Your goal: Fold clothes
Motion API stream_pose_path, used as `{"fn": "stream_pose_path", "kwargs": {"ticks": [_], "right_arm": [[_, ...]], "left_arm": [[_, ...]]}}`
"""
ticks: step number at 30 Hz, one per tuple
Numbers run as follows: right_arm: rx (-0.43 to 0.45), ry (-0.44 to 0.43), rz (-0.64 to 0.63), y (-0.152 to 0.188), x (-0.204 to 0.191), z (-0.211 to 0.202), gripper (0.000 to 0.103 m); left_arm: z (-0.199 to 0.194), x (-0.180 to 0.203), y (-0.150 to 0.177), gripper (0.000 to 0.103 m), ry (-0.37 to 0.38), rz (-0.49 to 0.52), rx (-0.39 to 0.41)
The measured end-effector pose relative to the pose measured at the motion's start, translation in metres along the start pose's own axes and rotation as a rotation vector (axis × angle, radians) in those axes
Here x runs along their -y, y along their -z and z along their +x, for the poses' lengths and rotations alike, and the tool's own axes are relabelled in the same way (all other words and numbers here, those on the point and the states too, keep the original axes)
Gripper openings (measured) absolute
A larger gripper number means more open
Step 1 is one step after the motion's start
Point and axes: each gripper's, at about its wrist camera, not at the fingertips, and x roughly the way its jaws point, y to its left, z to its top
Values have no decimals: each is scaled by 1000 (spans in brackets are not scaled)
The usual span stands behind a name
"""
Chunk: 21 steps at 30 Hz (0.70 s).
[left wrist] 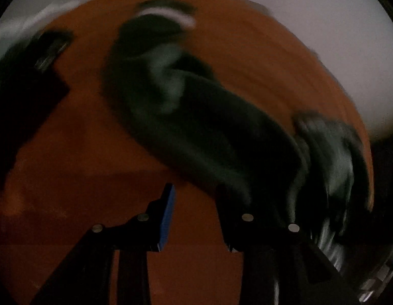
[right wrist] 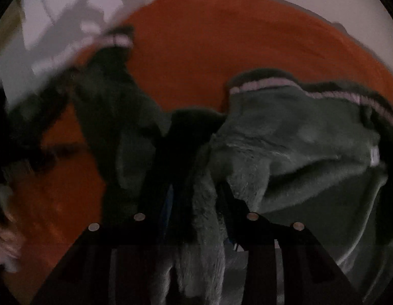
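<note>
Both views dim, underexposed. Left wrist: heavy motion blur smears the dark green garment [left wrist: 196,117] and orange cover [left wrist: 247,25]. Right wrist: sharper centre, blur at left. Fisheye bends edges; black vignette corners. Soft shadows on pale wall [right wrist: 69,12].

Two grippers — one empty, one gripping

The left gripper [left wrist: 195,203] hangs with its fingers parted, nothing between them; the right gripper [right wrist: 196,203] has cloth [right wrist: 204,218] bunched between its fingers — both frames blurred.

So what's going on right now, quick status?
Left gripper open, empty. Right gripper shut on dark green garment, bunched over orange surface. Views blurred; no obstruction seen.
</note>
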Motion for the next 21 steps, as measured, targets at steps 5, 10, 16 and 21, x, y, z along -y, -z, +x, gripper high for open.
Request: {"fn": "stream_pose_path", "kwargs": {"ticks": [5,10,16,21], "right_arm": [[159,165,199,10,95,-44,7],[-1,80,555,50,228,-21,10],[116,-36,613,74,252,-39,40],[210,-55,518,58,238,-54,71]], "left_arm": [[6,-23,-7,35,-37,-66,25],[10,-37,-21,35,-64,-67,5],[15,-53,-40,35,-48,-123,23],[41,-42,-49,41,-32,-149,-16]]}}
